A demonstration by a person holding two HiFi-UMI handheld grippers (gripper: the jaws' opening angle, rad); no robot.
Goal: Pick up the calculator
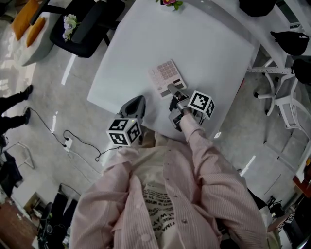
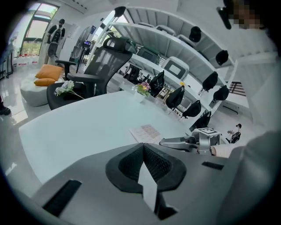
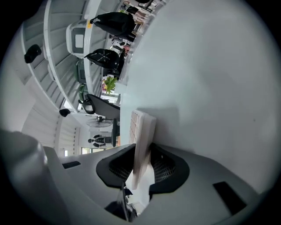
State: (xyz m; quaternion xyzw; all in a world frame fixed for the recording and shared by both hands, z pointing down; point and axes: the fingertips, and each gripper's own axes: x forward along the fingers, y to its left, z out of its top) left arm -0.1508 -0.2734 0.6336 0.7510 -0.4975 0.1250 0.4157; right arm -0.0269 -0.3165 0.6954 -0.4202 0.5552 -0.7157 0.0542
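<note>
A pale calculator (image 1: 166, 77) with pinkish keys lies on the white table (image 1: 194, 44), a little right of its middle. My right gripper (image 1: 173, 89) reaches its near edge. In the right gripper view the calculator (image 3: 143, 125) stands edge-on between the two pads, and the right gripper (image 3: 141, 151) is shut on it. My left gripper (image 1: 138, 98) hovers over the table's near edge, left of the calculator and apart from it. Its jaws meet at the tips with nothing held, so the left gripper (image 2: 143, 147) is shut. From there I see the calculator (image 2: 145, 132) and the right gripper (image 2: 170, 142) ahead.
A small flower pot (image 1: 170, 3) stands at the table's far edge. A black office chair (image 1: 85, 26) is at the far left corner, with a white seat bearing orange cushions (image 1: 29, 22) beyond it. A white chair (image 1: 286, 104) is at the right. A cable (image 1: 73, 141) runs over the floor.
</note>
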